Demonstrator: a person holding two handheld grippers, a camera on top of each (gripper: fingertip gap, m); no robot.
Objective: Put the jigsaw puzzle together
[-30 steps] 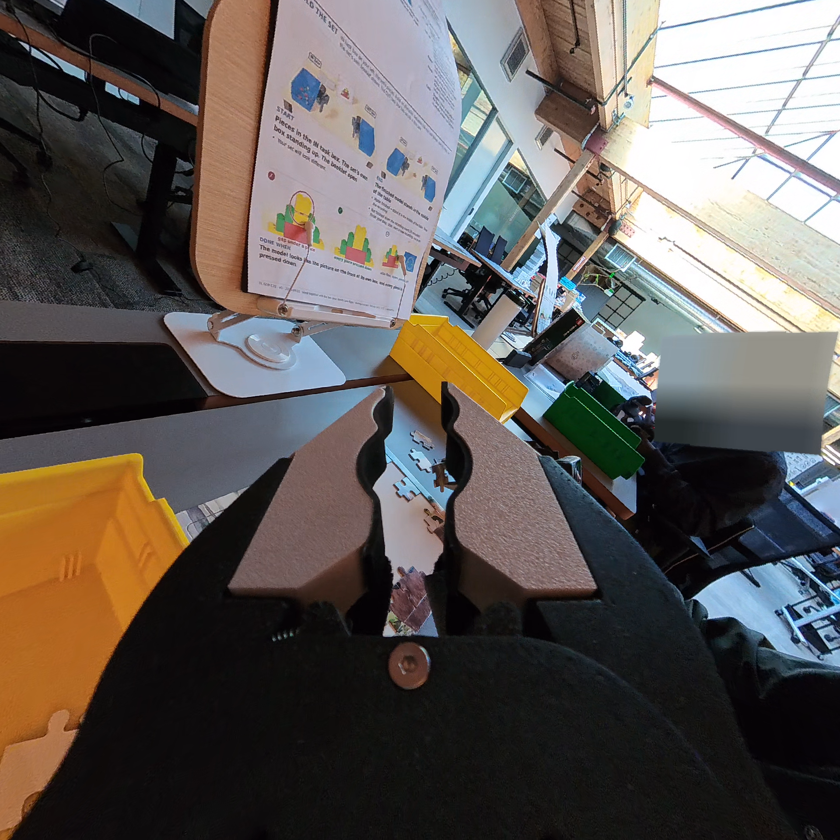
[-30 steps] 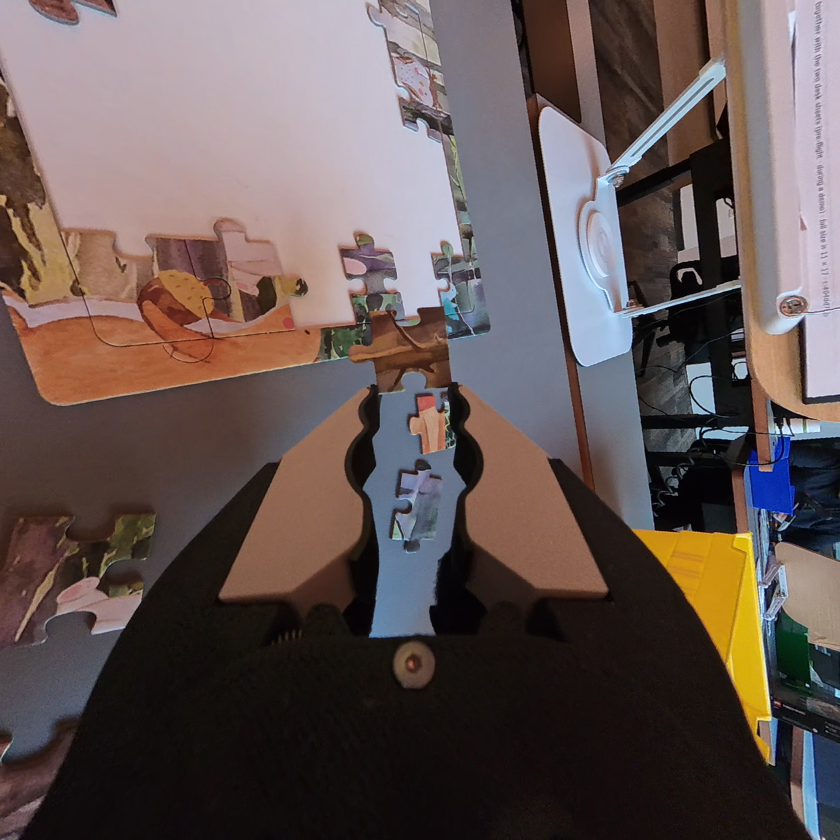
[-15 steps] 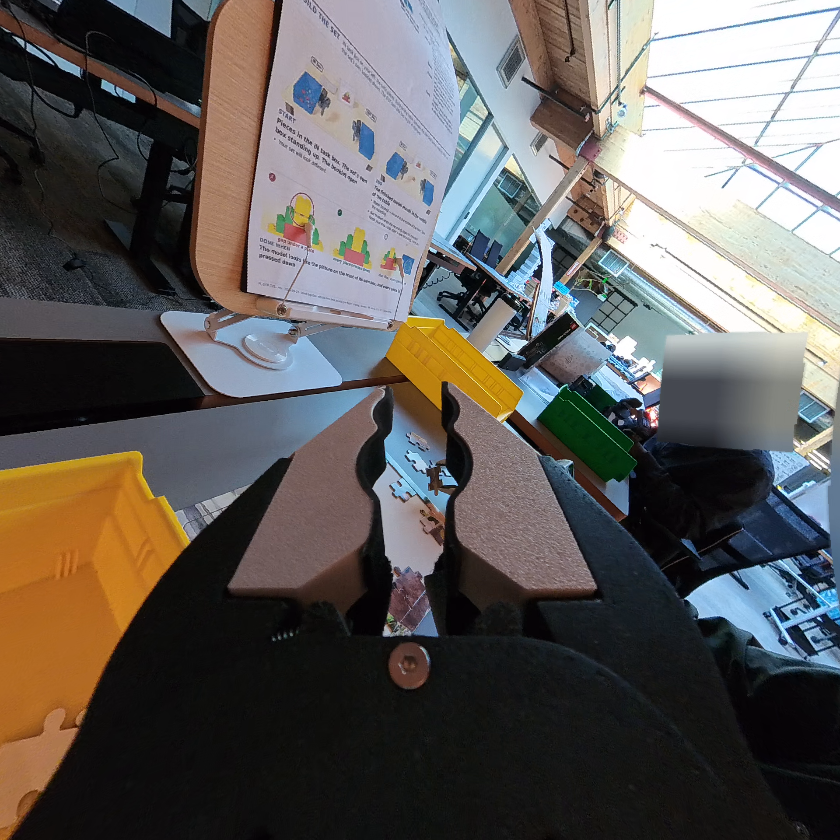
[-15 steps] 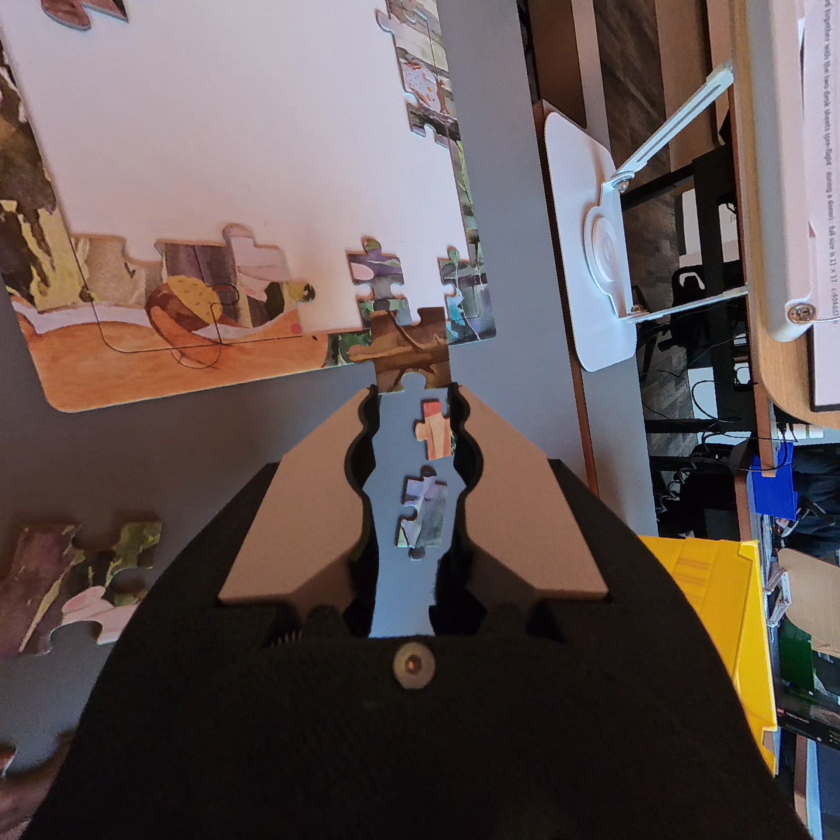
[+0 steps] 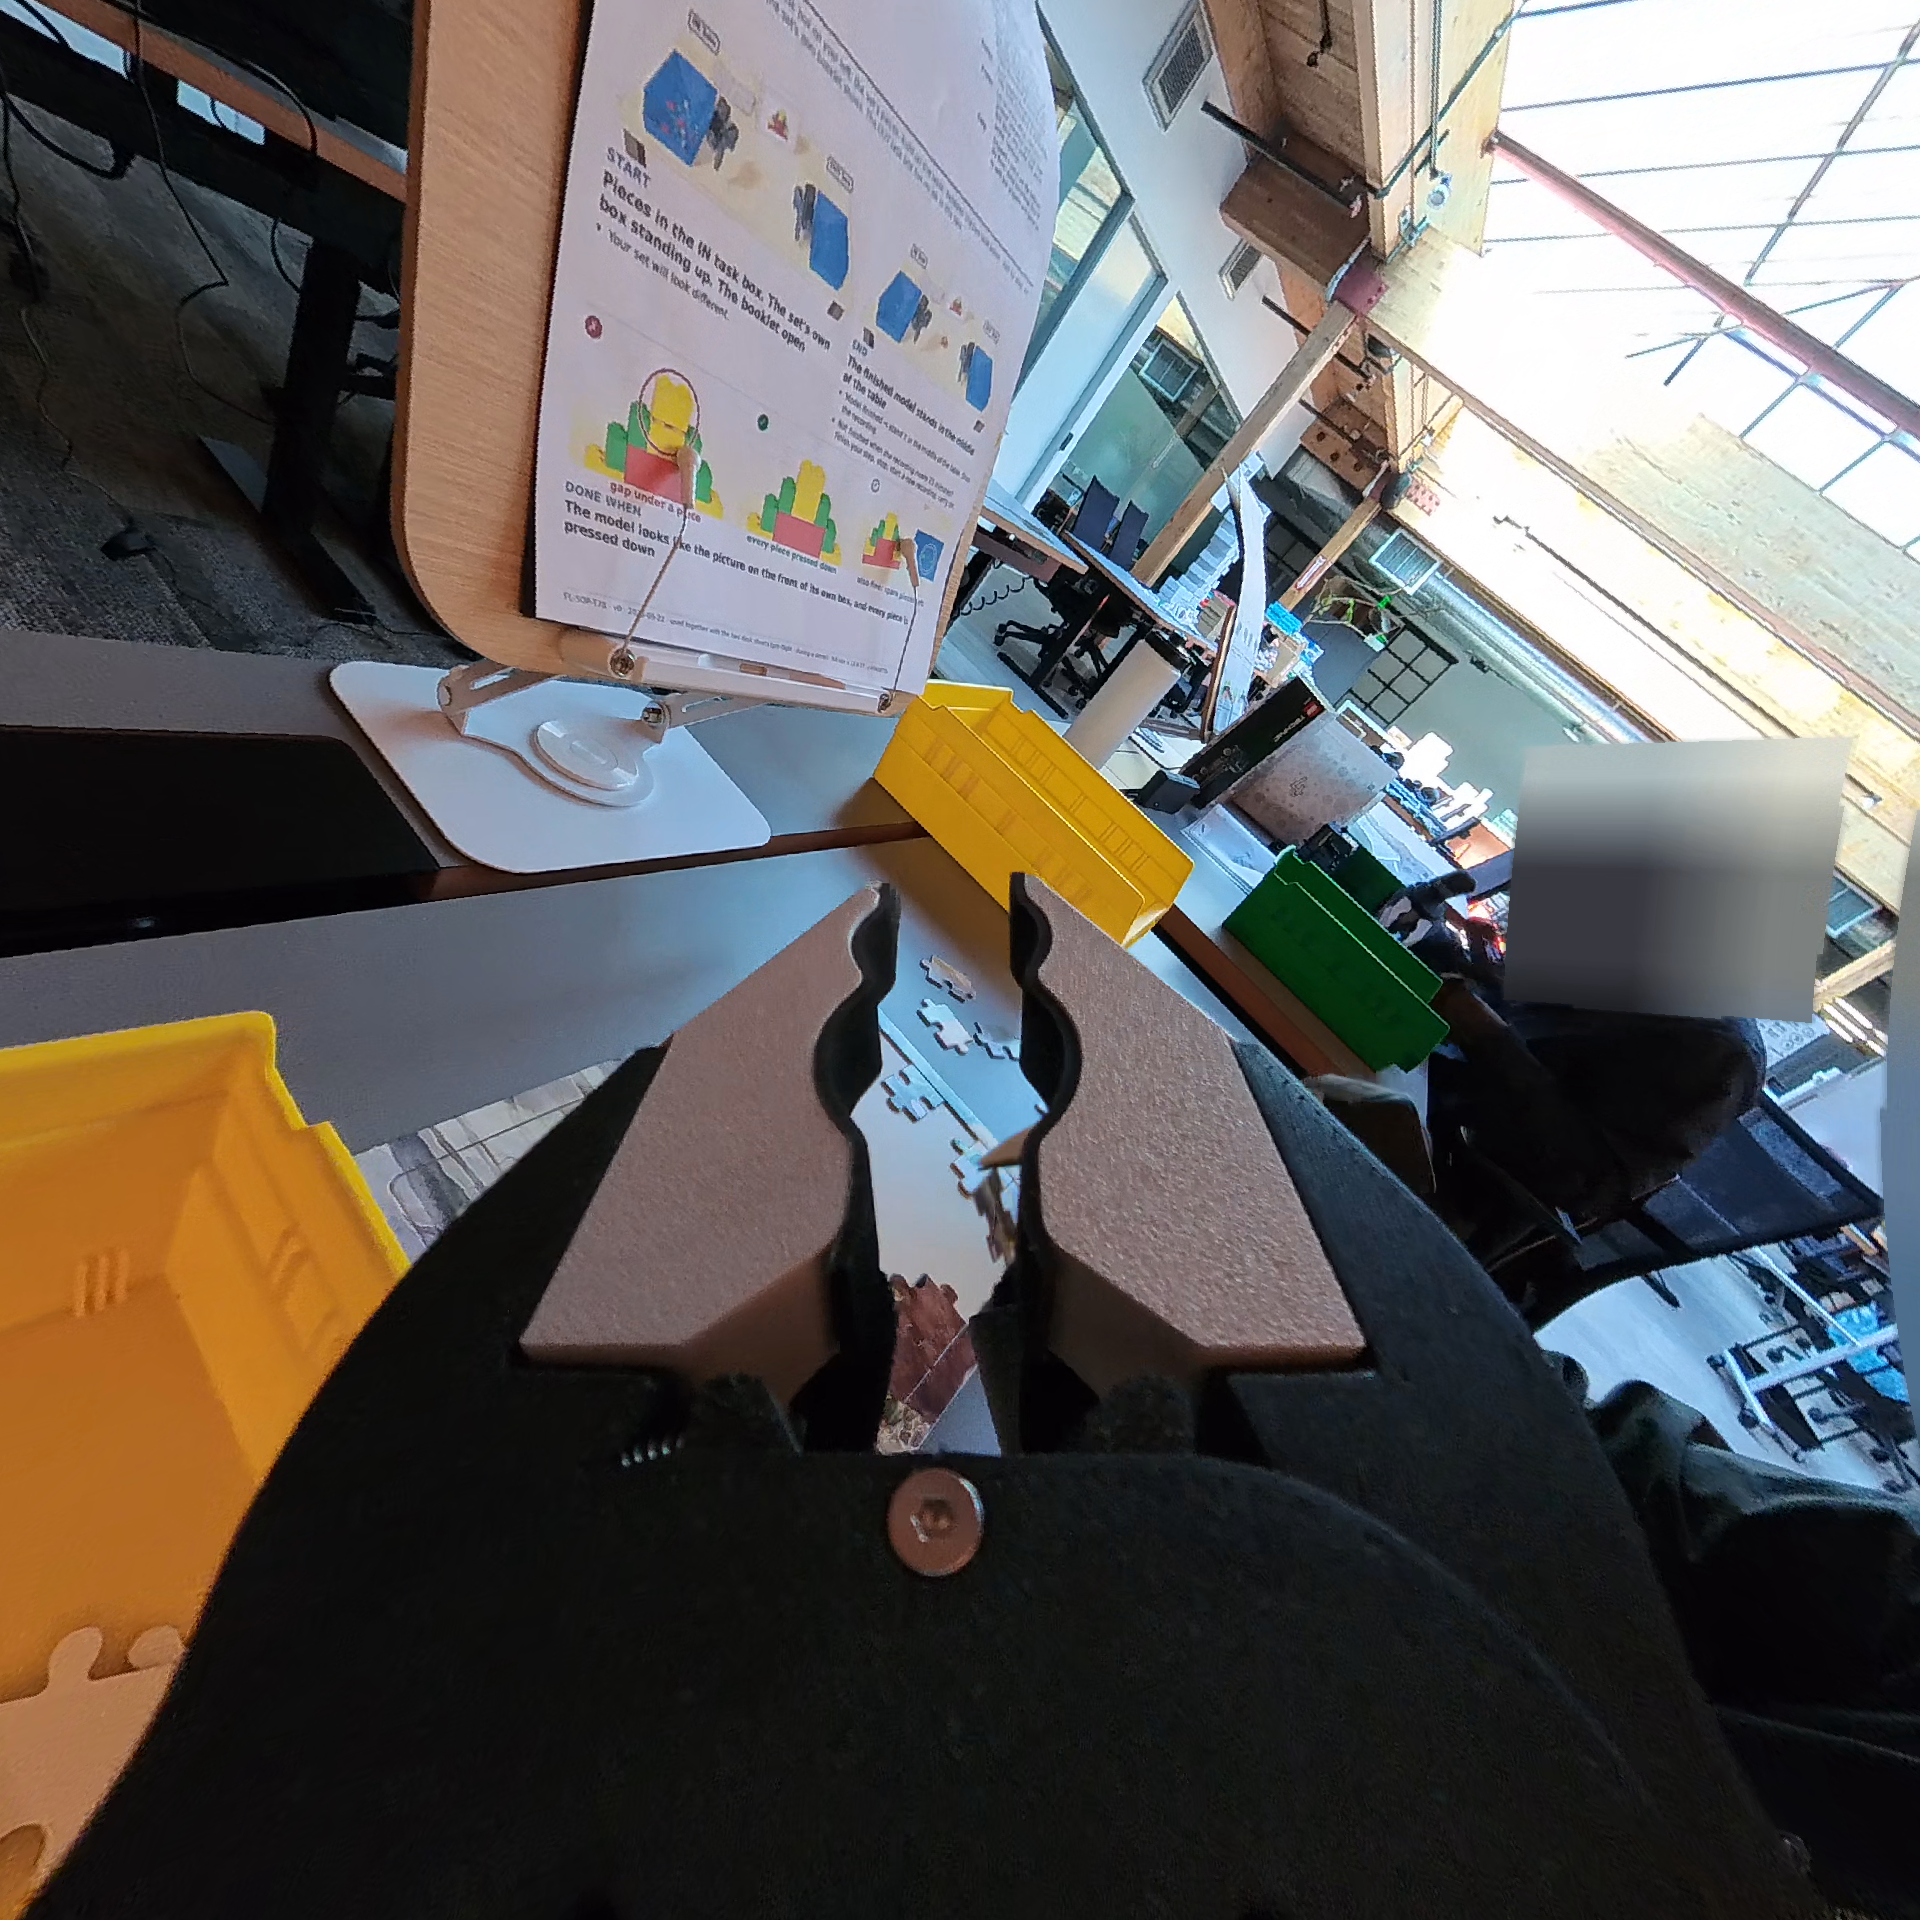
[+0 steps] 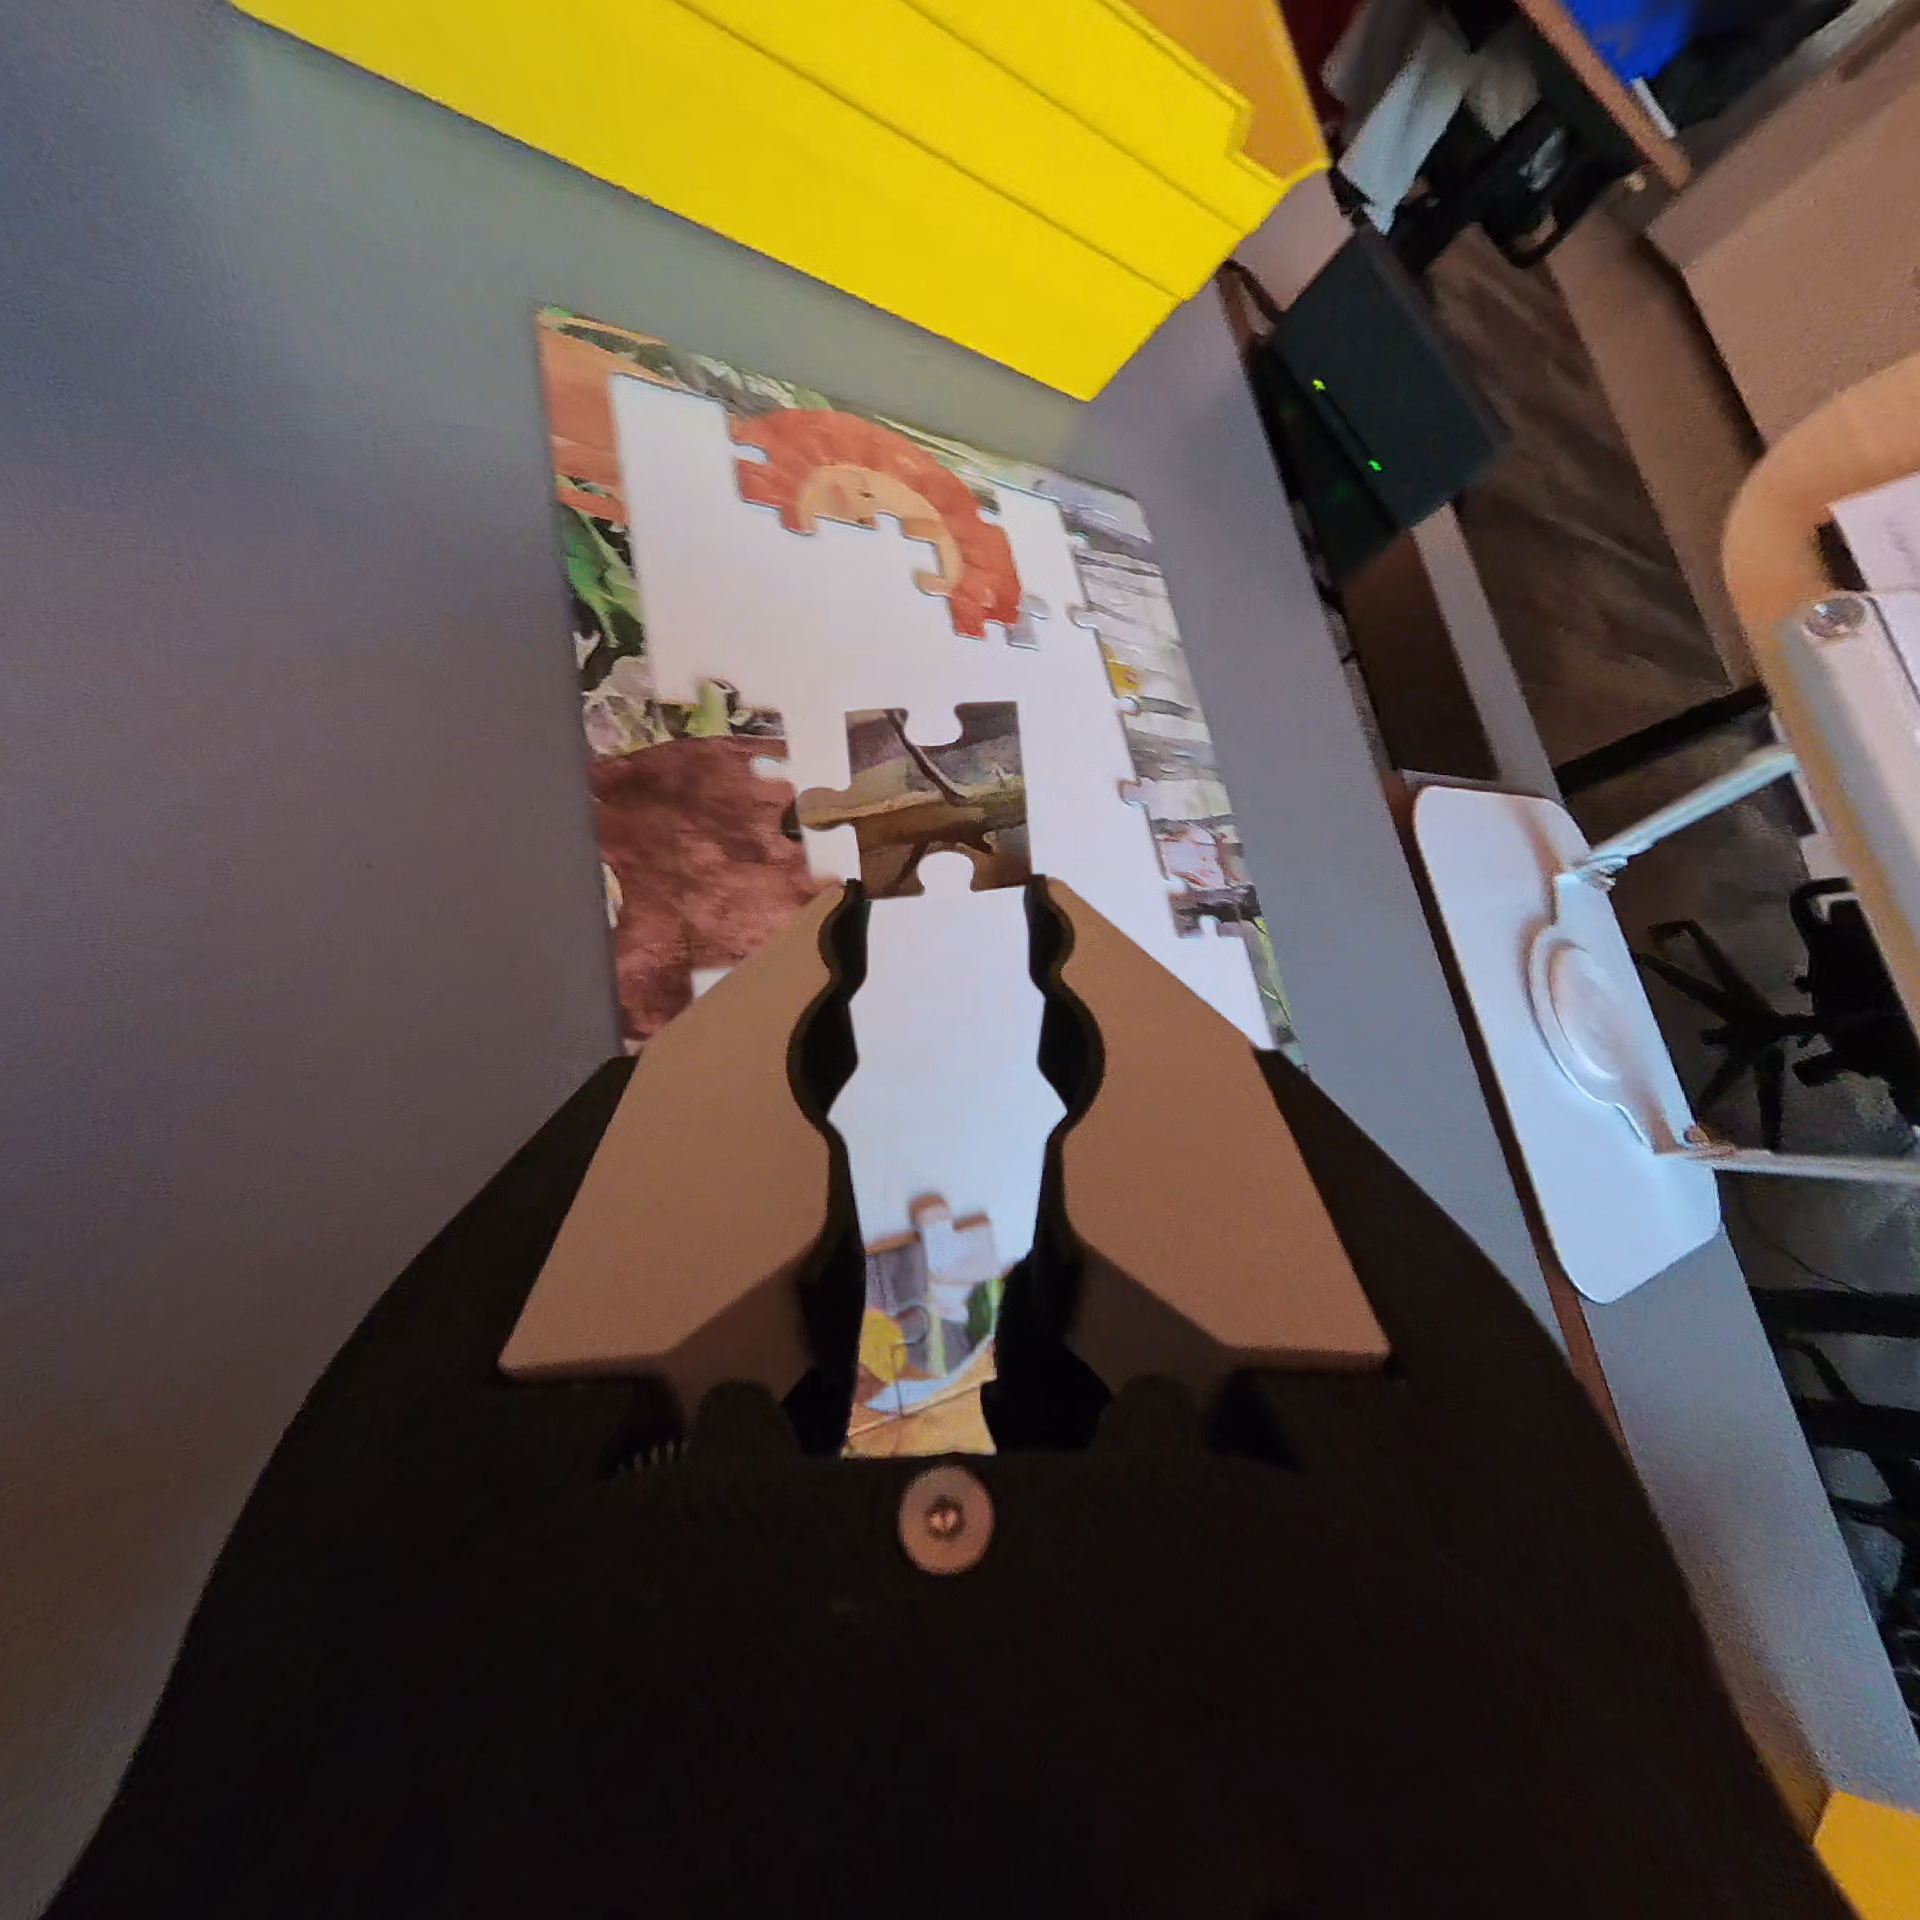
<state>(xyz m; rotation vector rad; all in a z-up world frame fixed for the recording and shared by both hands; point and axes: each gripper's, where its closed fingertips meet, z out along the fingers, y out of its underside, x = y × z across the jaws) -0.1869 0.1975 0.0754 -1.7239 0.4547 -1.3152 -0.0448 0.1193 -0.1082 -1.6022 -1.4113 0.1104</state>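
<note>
Our right gripper (image 6: 943, 883) pinches a brown piece (image 6: 920, 810) over the puzzle board (image 6: 894, 644). Edges are done; we must fill the white middle.

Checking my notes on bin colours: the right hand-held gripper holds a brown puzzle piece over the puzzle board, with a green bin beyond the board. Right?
Not quite: the bin beyond the puzzle board is yellow, as the right wrist view shows. The right hand-held gripper does hold the brown puzzle piece.
</note>
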